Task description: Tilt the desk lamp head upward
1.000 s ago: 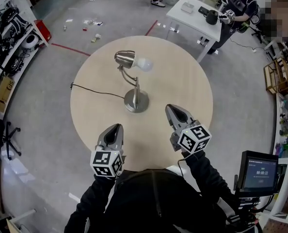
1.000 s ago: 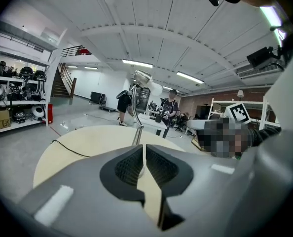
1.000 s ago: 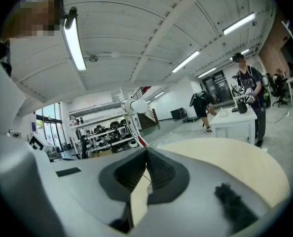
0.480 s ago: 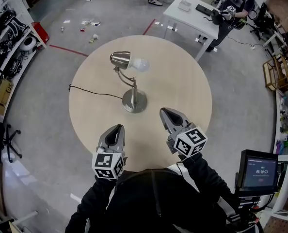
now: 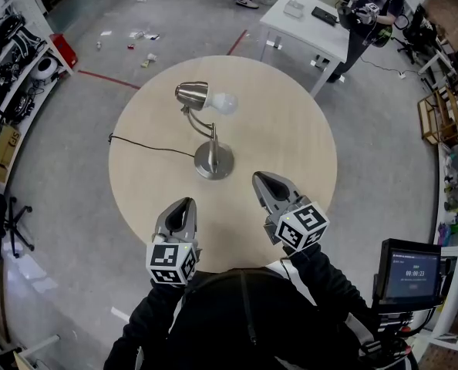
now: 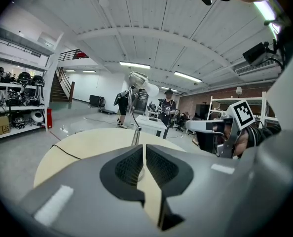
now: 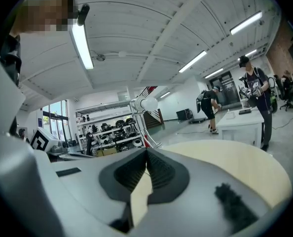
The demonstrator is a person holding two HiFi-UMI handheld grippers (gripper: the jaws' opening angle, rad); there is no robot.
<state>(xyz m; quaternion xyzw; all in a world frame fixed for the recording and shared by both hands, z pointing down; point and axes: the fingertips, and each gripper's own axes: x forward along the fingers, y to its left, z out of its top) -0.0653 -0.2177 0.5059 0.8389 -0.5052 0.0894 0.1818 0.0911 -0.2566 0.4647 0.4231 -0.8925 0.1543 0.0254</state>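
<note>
head view: lamp (image 5: 213, 161) beyond right gripper (image 5: 259, 179), seemingly apart

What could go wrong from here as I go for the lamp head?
1. Both the left tongs and right tongs are shut; nudging the lamp head with closed tips might tip the lamp over on its small round base.
2. The bare bulb sticks out of the head; a careless grip could land on it.
3. The cord trails off the left edge of the table and may drag if the lamp slides.

Round wooden table (image 5: 291, 129), white desk (image 5: 306, 31)
</note>
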